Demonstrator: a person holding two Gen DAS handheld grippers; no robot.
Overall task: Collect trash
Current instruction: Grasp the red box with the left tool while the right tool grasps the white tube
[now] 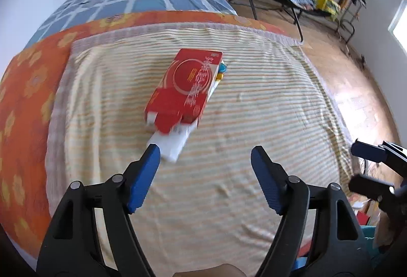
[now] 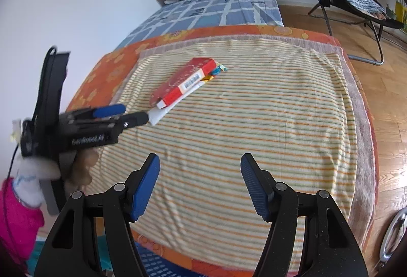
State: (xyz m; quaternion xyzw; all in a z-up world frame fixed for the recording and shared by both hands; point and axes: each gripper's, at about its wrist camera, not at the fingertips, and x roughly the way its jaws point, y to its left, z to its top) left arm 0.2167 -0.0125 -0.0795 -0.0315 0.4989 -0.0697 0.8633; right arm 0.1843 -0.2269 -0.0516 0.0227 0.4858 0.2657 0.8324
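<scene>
L wrist view: red box [image 1: 184, 87] on striped cloth [image 1: 254, 111], mid-bed; white/gold script on top too blurred to read; long axis near-left to far-right; sits on white flat packet [image 1: 169, 147], colourful wrappers [image 1: 221, 71] at far end; left gripper [image 1: 205, 158] jaws wide apart, nothing between, L fingertip [image 1: 152, 152] just beside packet; right gripper [image 1: 361, 165] at R edge, spread.
R wrist view: only here box side w/ barcode label [image 2: 190, 83]; L gripper body print "GenRobot.AI", blurred; right gripper [image 2: 200, 162] released, empty, over bare cloth.
</scene>
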